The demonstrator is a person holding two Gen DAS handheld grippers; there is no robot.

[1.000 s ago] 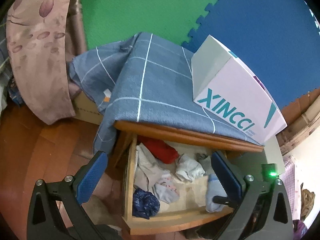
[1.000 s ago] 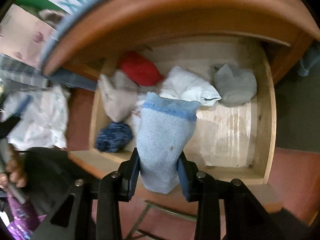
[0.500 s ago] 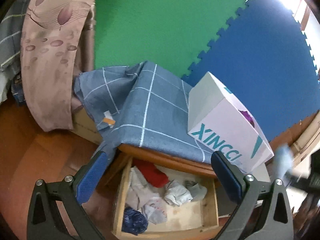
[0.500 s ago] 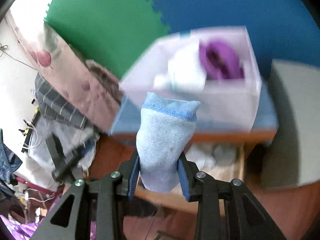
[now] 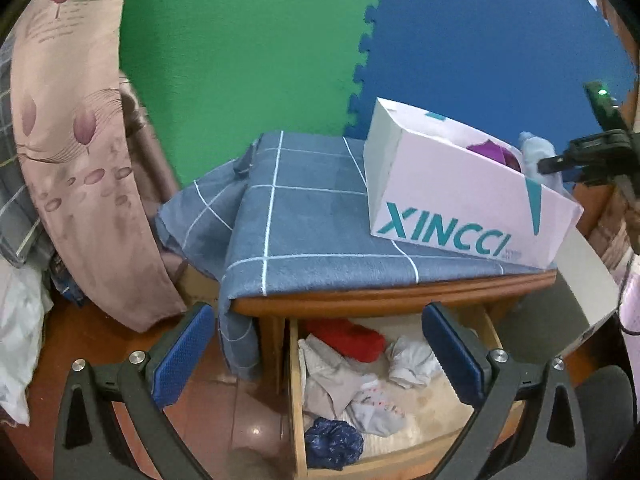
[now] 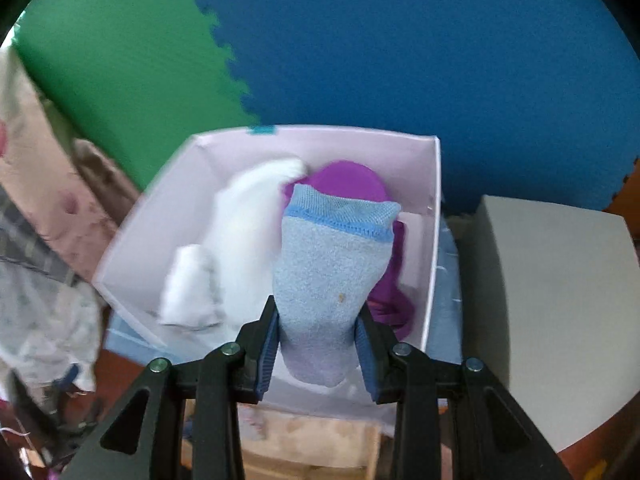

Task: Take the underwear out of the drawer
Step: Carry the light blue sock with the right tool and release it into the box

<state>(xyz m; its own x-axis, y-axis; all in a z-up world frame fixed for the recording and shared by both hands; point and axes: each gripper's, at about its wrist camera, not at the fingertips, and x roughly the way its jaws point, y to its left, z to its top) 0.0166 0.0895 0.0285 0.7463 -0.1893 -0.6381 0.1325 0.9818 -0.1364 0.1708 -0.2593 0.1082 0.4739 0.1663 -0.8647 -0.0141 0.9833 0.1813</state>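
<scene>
Directly above the open white box [image 6: 434, 216], the light-blue underwear [image 6: 332, 272] is held clamped between the right gripper [image 6: 316, 354] fingers, long axis pointing ahead, while the left gripper [image 5: 320, 364], fingers apart, is held over the drawer [image 5: 298, 400].

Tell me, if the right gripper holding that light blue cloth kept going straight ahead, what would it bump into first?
Probably the purple garment lying in the white box. The right gripper points into the open box with the light blue cloth leading, though depth is hard to judge here.
</scene>
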